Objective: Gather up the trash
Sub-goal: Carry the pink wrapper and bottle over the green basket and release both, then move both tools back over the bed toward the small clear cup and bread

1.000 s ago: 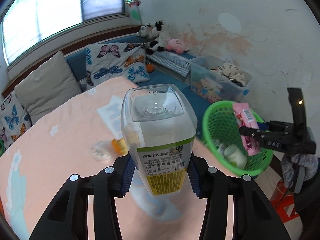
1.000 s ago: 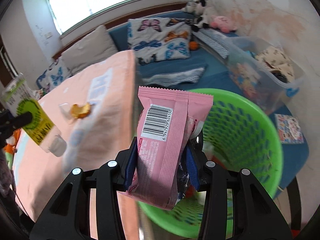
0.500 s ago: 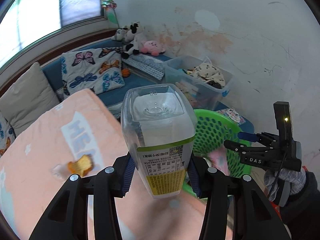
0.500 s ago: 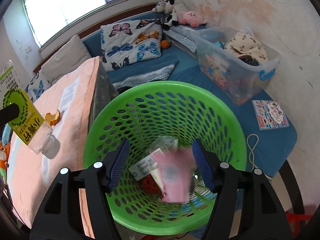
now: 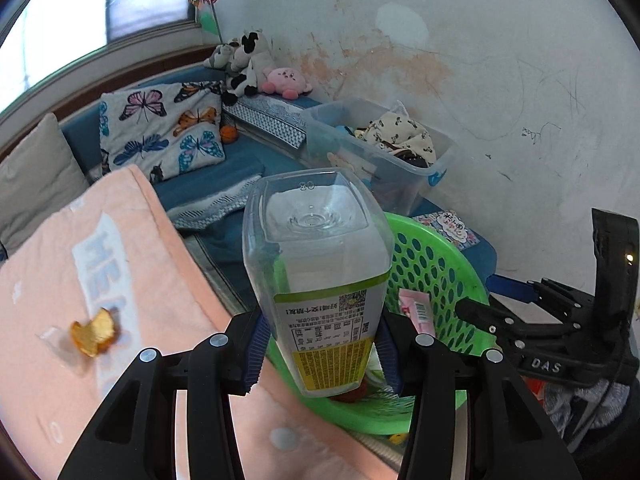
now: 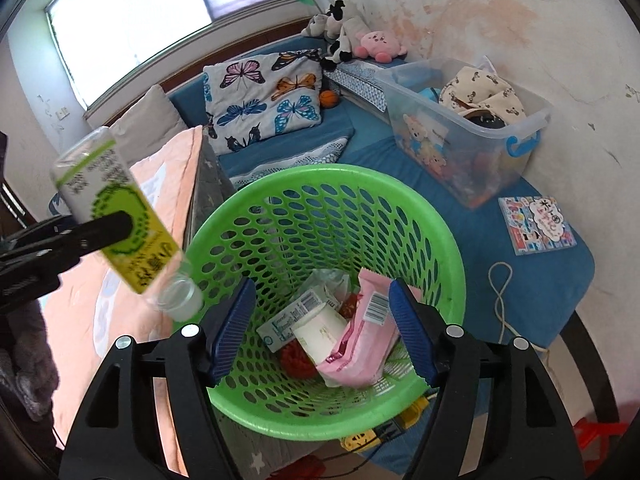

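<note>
Left tool (image 5: pixel 318 350) is clamping the bottle (image 5: pixel 316 276) mid-label, neck down, beside the basket (image 6: pixel 420 216) rim. Right tool (image 6: pixel 322 328) is opening over the basket, nothing between its pads; pink wrapper (image 6: pixel 360 344) lying inside. Bottle seems empty: light, slick, crushable; the flat label sides are giving the best purchase. Its neck is hidden in the left view, and lower basket contents are hard to identify.

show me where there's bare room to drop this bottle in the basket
The basket's far half is bare mesh, from the back rim down to the pile. The near floor is crowded: pink wrapper, white cup, carton and red ball. The right gripper, jaws opening and empty, hangs over that pile. The left gripper holds the bottle.
</note>
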